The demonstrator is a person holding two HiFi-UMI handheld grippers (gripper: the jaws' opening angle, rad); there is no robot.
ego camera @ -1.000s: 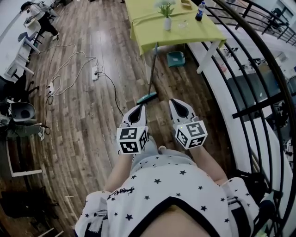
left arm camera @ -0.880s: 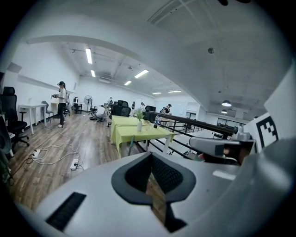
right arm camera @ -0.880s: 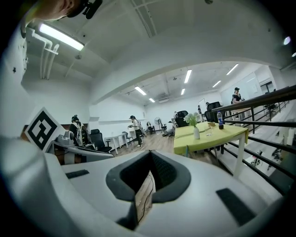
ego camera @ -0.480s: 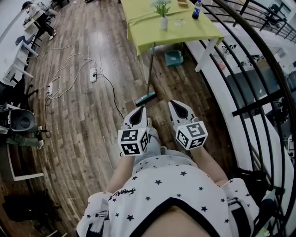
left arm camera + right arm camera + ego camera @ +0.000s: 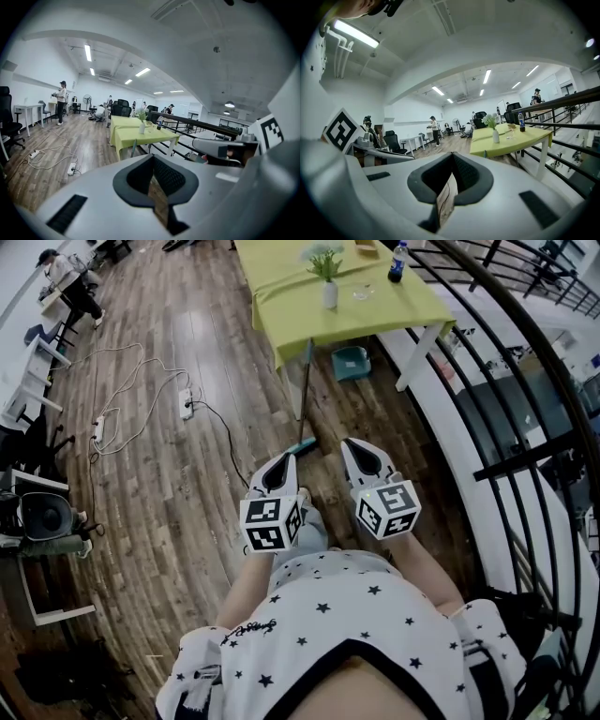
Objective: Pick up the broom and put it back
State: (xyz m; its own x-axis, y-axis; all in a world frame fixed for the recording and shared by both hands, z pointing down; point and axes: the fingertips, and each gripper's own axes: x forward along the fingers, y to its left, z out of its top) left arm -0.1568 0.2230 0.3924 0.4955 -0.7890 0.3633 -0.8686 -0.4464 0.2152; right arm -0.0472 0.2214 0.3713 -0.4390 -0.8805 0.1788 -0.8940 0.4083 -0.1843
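The wooden plank floor (image 5: pixel 187 502) carries a surface (image 5: pixel 281 296) draped in a yellow-green cloth. A white vase (image 5: pixel 329 293) of flowers and a dark bottle (image 5: pixel 399 263) stand on it, well apart. A teal bin (image 5: pixel 351 362) sits on the floor beneath it. The broom (image 5: pixel 304 390) has its head on the planks and its handle against the cloth's edge. To the left lie two power strips (image 5: pixel 186 403) and looping white cables (image 5: pixel 131 381).

Head view: set above the person, facing steeply down at the floor (image 5: pixel 187 474), with left gripper (image 5: pixel 287 458) and right gripper (image 5: pixel 354 450) close below. Left gripper view and right gripper view: each just behind its own jaws, facing nearly level across the room. All three share the distant desk (image 5: pixel 281 287) and vase (image 5: pixel 329 294).
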